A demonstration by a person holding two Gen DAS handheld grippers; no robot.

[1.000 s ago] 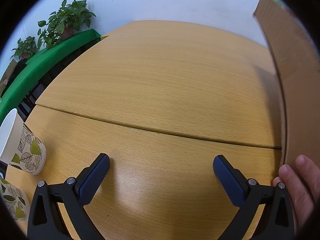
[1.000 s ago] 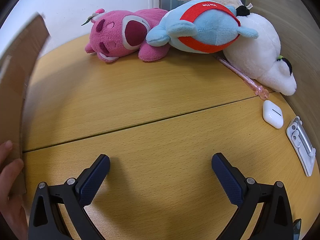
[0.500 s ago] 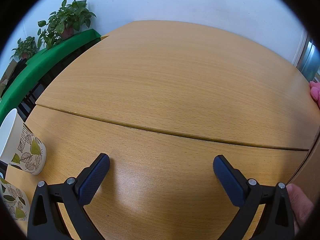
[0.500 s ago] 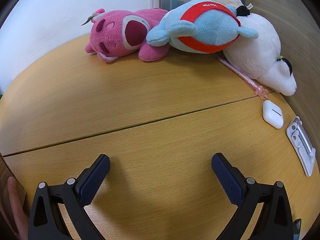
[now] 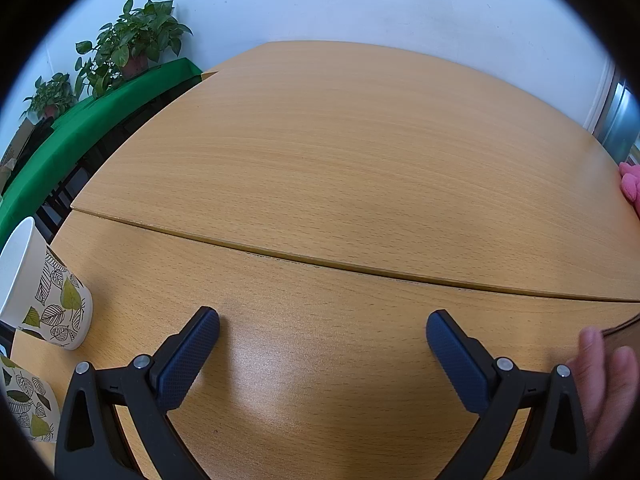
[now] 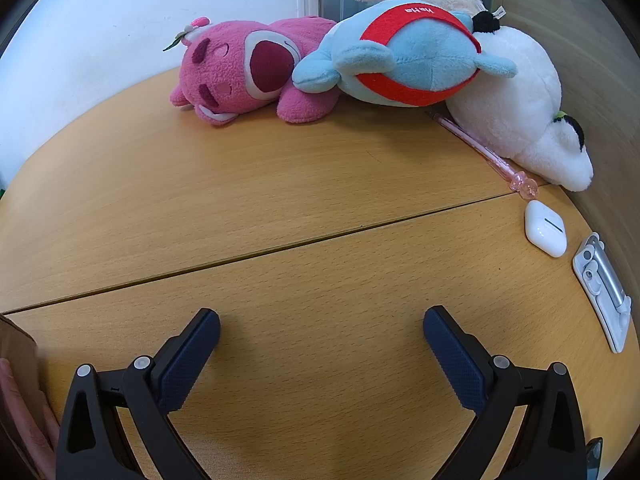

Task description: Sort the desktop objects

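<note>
bare desk (image 6: 280,208) ahead, plush toys (image 6: 400,60) at back, cups (image 5: 48,300) far left

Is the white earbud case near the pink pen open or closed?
Closed. In the right wrist view the earbud case lies flat on the table, lid down, only a thin seam visible, beside the pink pen.

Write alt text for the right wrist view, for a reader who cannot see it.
The open right gripper hovers empty over a wooden table. Along the far edge lie a pink plush bear, a blue and red plush and a white plush, with a pink pen, a white earbud case and a white phone stand at right.
</note>
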